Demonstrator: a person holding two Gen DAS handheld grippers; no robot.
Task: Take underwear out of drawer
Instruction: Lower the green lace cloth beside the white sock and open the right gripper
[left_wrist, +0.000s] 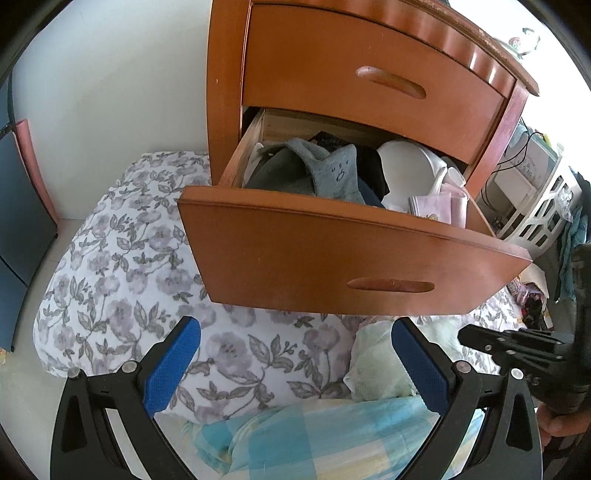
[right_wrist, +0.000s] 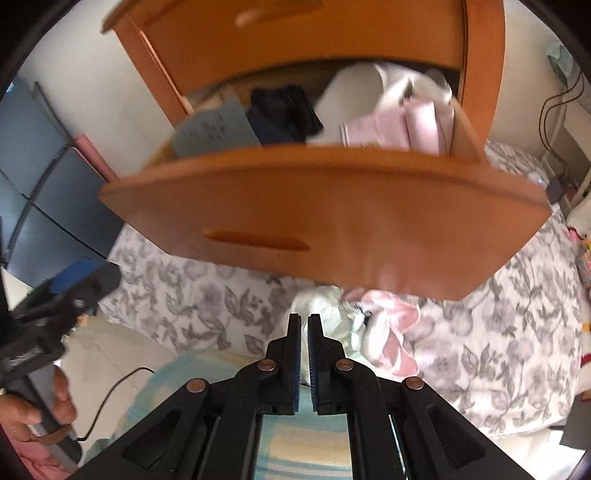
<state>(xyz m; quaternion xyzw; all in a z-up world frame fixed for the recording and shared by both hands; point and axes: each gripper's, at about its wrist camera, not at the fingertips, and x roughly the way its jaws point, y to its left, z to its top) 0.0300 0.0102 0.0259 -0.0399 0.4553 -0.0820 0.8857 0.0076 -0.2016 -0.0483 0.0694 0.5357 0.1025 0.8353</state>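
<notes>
The lower drawer (left_wrist: 351, 258) of a wooden nightstand stands pulled out over the bed. It holds a grey garment with a small face (left_wrist: 332, 173), dark clothes (left_wrist: 371, 166), a white item (left_wrist: 406, 162) and folded pink cloth (left_wrist: 436, 206). My left gripper (left_wrist: 295, 328) is open below the drawer front, with nothing between its blue pads. My right gripper (right_wrist: 304, 319) is shut and empty, pointing down below the drawer front (right_wrist: 332, 221). Just beyond its tips, a white garment (right_wrist: 325, 310) and a pink garment (right_wrist: 391, 321) lie on the bed. The right gripper's black fingers (left_wrist: 480, 339) show at the right edge.
Floral bedding (left_wrist: 122, 280) lies under the drawer, with a blue-and-yellow checked blanket (left_wrist: 332, 432) nearest me. The top drawer (left_wrist: 369, 74) is closed. A white laundry basket (left_wrist: 535, 214) stands to the right, a blue cabinet (left_wrist: 18, 221) to the left. A black cable (right_wrist: 110, 398) runs across the floor.
</notes>
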